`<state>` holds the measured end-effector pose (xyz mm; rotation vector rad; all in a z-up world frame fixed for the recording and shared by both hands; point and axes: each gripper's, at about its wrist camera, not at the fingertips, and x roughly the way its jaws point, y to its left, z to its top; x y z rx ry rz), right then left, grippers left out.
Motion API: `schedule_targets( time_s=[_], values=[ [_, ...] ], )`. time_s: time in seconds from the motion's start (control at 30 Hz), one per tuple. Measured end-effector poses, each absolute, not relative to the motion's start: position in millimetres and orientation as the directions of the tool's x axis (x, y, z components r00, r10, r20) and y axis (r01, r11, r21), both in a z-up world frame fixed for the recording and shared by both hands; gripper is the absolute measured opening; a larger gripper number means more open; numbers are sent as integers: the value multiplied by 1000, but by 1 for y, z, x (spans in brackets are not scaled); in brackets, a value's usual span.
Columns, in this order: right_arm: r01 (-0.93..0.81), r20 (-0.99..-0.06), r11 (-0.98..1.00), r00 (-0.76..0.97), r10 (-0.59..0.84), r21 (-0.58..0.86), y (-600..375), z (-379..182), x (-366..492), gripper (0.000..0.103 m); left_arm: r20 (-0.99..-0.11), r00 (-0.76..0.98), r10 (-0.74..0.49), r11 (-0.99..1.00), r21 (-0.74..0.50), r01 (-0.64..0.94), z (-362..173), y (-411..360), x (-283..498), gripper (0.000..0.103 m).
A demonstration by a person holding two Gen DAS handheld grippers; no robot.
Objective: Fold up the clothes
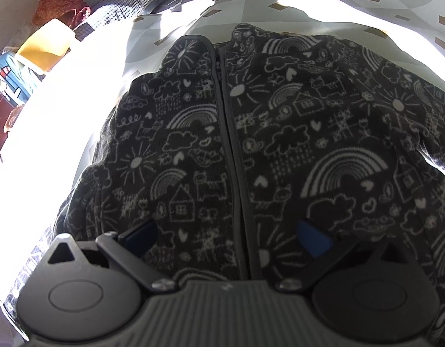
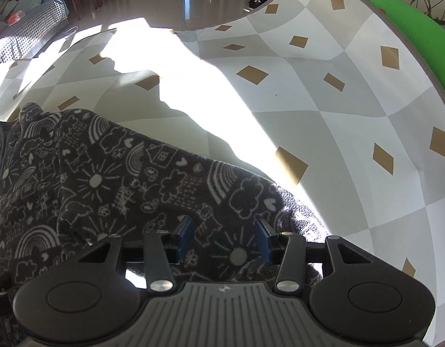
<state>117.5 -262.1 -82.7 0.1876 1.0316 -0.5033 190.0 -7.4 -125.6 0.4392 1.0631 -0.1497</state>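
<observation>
A dark fleece jacket [image 1: 251, 133] printed with white rainbows, suns and houses lies face up on a checked mat, its grey zip [image 1: 231, 133] running down the middle. My left gripper [image 1: 226, 238] hovers wide open just above the jacket's hem, one blue pad on each side of the zip. In the right wrist view the jacket's sleeve [image 2: 164, 179] stretches out to the right over the mat [image 2: 323, 101]. My right gripper [image 2: 224, 240] is open over the sleeve near its cuff end, with fleece lying between its blue pads.
The mat [image 1: 153, 46] has grey and white checks with brown diamonds, and a strong patch of sunlight crosses it. A sofa with a houndstooth cover [image 2: 25, 31] and an orange basket [image 1: 60, 3] stand at the left. A green roll [image 2: 416, 29] lies along the mat's right edge.
</observation>
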Motion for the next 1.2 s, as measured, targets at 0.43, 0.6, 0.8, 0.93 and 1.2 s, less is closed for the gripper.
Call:
schedule_targets(
  time_s=[0.43, 0.6, 0.8, 0.93, 1.2],
  values=[
    [511, -861, 852, 379, -340, -111, -283, -109, 125, 50, -864, 493, 106, 899, 295, 323, -128, -8, 194, 103],
    [491, -858, 867, 405, -315, -86, -282, -113, 130, 21, -867, 487, 106, 901, 291, 321, -128, -6, 194, 103],
    [457, -852, 888, 442, -281, -56, -266, -109, 140, 2, -870, 485, 93, 905, 277, 323, -125, -6, 193, 103],
    [427, -812, 903, 506, -291, -58, -251, -96, 145, 2, -871, 484, 82, 909, 265, 323, -123, -4, 193, 103],
    [471, -754, 864, 500, -426, -176, -241, -84, 142, 38, -874, 482, 59, 915, 241, 325, -118, 0, 193, 103]
  ],
)
